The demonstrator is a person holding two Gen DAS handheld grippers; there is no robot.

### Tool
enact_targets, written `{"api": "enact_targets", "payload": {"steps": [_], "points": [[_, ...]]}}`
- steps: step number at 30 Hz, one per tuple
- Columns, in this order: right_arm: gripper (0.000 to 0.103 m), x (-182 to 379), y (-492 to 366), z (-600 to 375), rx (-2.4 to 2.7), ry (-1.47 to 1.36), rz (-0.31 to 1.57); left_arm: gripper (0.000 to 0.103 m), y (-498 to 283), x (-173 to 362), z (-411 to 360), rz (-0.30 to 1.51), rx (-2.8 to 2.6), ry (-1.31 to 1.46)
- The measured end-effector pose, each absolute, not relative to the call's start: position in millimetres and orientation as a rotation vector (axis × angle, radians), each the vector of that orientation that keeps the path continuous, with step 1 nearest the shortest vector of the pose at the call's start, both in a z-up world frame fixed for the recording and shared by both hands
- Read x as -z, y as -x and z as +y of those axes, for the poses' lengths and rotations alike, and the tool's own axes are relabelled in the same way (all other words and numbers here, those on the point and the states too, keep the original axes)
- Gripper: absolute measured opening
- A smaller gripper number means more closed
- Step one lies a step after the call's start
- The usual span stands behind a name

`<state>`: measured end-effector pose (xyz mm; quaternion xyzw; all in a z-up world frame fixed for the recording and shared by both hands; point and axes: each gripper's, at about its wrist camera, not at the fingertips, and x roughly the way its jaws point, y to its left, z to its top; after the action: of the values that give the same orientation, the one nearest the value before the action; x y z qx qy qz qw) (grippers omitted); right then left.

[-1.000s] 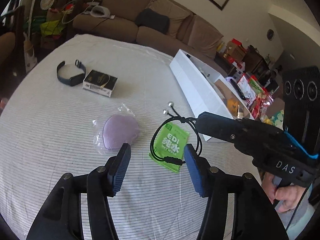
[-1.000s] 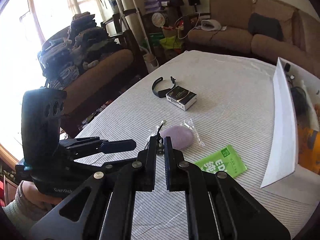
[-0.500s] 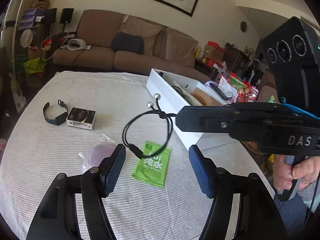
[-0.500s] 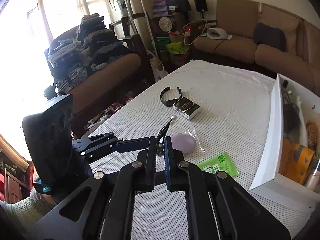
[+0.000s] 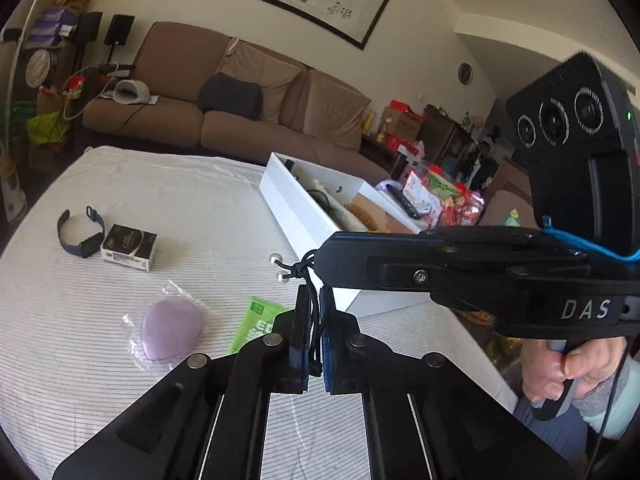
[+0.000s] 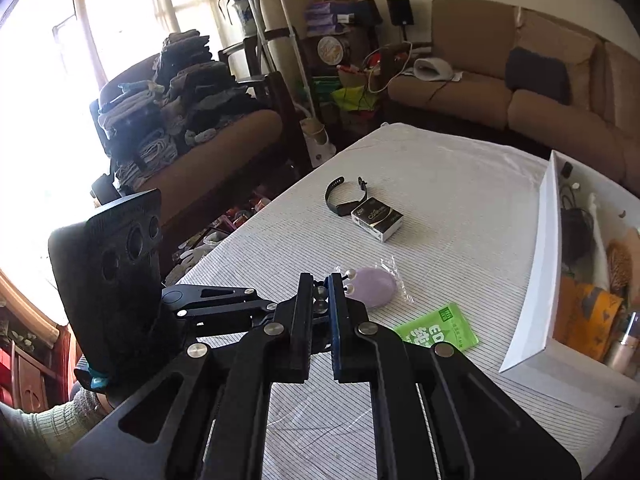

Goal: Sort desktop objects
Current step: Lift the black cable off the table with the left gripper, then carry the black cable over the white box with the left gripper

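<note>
Both claws (image 5: 314, 312) (image 6: 320, 300) clamped tight on black cord (image 5: 308, 264).

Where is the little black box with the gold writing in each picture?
Left wrist view: the black box lies on the striped tablecloth at the left, touching the dark watch band on its left.
Right wrist view: the black box lies near the middle, above the gripper, with the watch band up-left of it.
Shared landmark: the watch band beside the box; the long white tray is to the right in both.
</note>
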<state>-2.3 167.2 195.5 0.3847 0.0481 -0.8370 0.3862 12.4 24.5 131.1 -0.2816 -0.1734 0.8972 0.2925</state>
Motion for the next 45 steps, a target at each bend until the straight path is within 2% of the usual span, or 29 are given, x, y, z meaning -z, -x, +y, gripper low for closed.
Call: {"api": "enact_targets", "payload": {"steps": [3,5,9,10,14,19,31,33,35,36,39,45], "points": [[0.009,-199.1,5.3,183.8,2.169,-0.957,0.041,0.002,-8.3,-128.4,3.3,-0.659,-2.293,0.714],[0.016,-200.4,8.8,196.9,2.183,-0.956,-0.017,0.002,-6.2,-125.4,-10.0,-0.753,-2.259,0.692],[0.021,-192.9,12.2,210.3,2.188,-0.980,-0.056,0.001,-1.8,-119.4,-26.5,-0.893,-2.176,0.666],[0.026,-189.5,12.1,210.4,2.169,-0.986,-0.062,0.001,-1.4,-119.1,-28.6,-0.916,-2.161,0.659],[0.035,-174.7,4.6,200.3,2.107,-0.982,-0.058,0.001,-1.0,-122.2,-30.0,-0.922,-2.158,0.650],[0.036,-156.7,2.1,184.9,2.062,-0.998,-0.101,0.001,-0.3,-125.0,-28.3,-0.938,-2.121,0.640],[0.036,-111.8,25.1,184.2,1.772,-1.050,-0.535,0.002,0.5,-127.4,-19.2,-0.936,-2.045,0.645],[0.030,-102.5,27.9,182.3,1.729,-1.051,-0.619,0.002,-1.3,-130.6,-19.3,-0.921,-2.053,0.641],[0.009,-97.4,29.2,180.4,1.730,-1.059,-0.642,0.002,-2.0,-131.1,-21.3,-0.926,-2.047,0.639],[0.006,-96.6,29.6,180.1,1.748,-1.059,-0.637,0.002,-1.9,-131.0,-21.9,-0.926,-2.045,0.641],[0.006,-105.3,29.2,185.7,1.880,-1.036,-0.574,0.002,-2.1,-131.2,-22.7,-0.912,-2.061,0.654],[0.004,-158.0,17.9,203.3,2.239,-0.918,-0.233,0.002,0.1,-133.7,-3.8,-0.818,-2.072,0.722]]}}
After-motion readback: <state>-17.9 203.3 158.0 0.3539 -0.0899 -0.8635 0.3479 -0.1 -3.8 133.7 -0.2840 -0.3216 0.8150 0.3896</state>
